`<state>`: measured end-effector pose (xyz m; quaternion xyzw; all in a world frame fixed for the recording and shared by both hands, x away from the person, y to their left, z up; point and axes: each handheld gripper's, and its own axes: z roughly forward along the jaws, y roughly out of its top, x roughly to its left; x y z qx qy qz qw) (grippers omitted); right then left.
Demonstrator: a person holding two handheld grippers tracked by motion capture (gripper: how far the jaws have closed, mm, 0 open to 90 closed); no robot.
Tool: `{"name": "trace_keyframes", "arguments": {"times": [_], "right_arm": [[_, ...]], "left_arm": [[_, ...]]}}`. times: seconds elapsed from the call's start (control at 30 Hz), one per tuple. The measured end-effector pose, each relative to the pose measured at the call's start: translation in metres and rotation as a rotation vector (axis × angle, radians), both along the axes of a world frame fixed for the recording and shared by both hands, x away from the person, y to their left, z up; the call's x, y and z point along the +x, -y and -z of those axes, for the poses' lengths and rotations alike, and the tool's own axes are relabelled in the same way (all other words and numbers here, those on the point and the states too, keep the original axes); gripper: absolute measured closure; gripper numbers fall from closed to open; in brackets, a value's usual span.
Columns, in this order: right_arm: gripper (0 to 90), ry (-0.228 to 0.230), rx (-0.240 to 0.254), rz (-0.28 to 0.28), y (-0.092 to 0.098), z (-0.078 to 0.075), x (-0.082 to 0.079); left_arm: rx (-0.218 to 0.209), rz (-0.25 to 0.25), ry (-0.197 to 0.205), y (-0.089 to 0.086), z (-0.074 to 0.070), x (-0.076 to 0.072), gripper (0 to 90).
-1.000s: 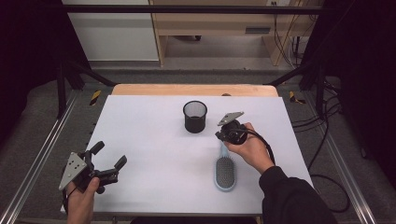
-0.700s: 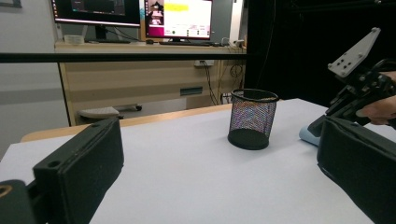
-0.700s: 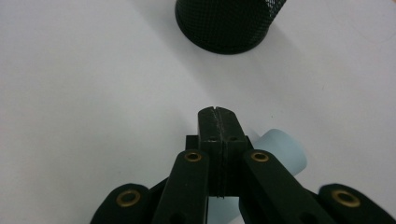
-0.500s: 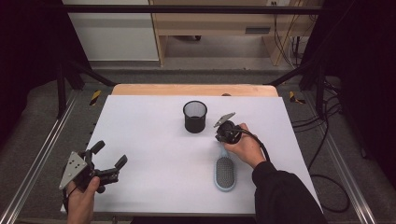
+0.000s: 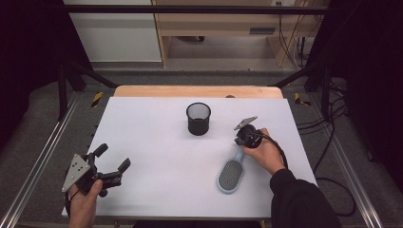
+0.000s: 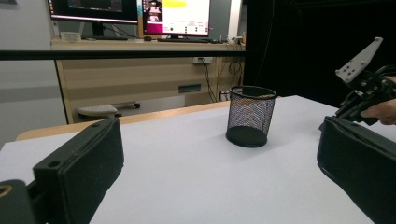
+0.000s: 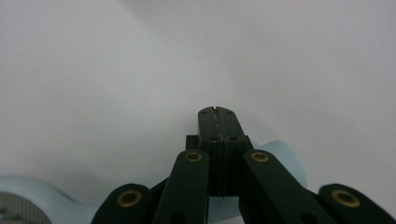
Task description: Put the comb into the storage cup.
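**Right gripper lowered to the brush handle**

Since the earlier frames, the right gripper [image 5: 241,142] had dropped from beside the mesh cup [image 5: 198,118] toward the hairbrush [image 5: 231,174], while the brush, the cup and the left gripper [image 5: 114,164] kept their places.

From the high view, the right gripper stood at the far tip of the pale blue brush handle, whose padded head lay nearer the person, close to the table's [image 5: 142,123] front edge. The cup stood apart, left of the gripper and farther back. Bare white surface spread between the brush and the left gripper, which hovered at the near left corner with jaws spread.

Through the left gripper view, its two jaws stood wide apart with nothing between them; the cup [image 6: 249,116] rose ahead and the right gripper [image 6: 359,105] sat at the right edge.

Through the right gripper view, the jaws were pressed together, pointing down at the table, with the brush handle [image 7: 285,156] just behind and beneath them.
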<state>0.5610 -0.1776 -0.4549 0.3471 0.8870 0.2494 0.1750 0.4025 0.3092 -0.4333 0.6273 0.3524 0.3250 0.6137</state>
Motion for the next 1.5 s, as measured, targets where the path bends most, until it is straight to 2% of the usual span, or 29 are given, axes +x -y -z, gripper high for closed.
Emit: {"name": "trace_keyframes", "arguments": {"times": [0.2,0.27,0.37,0.5,0.63,0.7,0.8,0.83,1.07,1.2,1.37,1.5], "right_arm": [[90.0,-0.011,-0.006,0.036,0.019,0.001,-0.008],[90.0,-0.023,-0.022,0.052,0.027,0.0,-0.016],[90.0,-0.039,-0.016,0.069,0.036,0.0,-0.023],[90.0,-0.049,-0.005,0.08,0.047,0.001,-0.034],[90.0,-0.057,-0.016,0.074,0.056,0.003,-0.046],[90.0,-0.058,-0.018,0.07,0.058,0.003,-0.049],[90.0,-0.062,-0.015,0.063,0.06,0.004,-0.063],[90.0,-0.065,-0.02,0.053,0.061,0.004,-0.074],[90.0,-0.069,-0.044,0.032,0.064,0.001,-0.101],[90.0,-0.089,-0.036,0.009,0.063,0.004,-0.111],[90.0,-0.118,-0.01,0.003,0.062,0.002,-0.124],[90.0,-0.121,0.005,-0.001,0.061,0.001,-0.134]], "left_arm": [[-0.002,-0.007,-0.007,0.0,0.002,-0.001,0.6],[0.0,-0.009,-0.01,0.0,0.003,-0.001,0.6],[-0.001,-0.011,-0.01,-0.001,0.002,-0.001,0.6],[0.007,-0.006,-0.01,0.0,0.002,0.0,0.7],[0.022,-0.002,-0.01,0.002,0.002,-0.001,0.7],[0.024,0.001,-0.01,0.002,0.001,-0.001,0.7],[0.022,0.003,-0.015,0.002,0.002,0.0,0.8],[0.021,0.001,-0.016,0.002,0.002,0.0,0.9],[0.02,0.005,-0.014,0.003,0.001,0.0,0.9],[0.027,0.004,-0.02,0.003,0.002,-0.001,1.0],[0.016,-0.003,-0.023,0.0,0.003,0.0,1.0],[0.013,-0.008,-0.027,-0.001,0.003,0.0,1.2]]}}
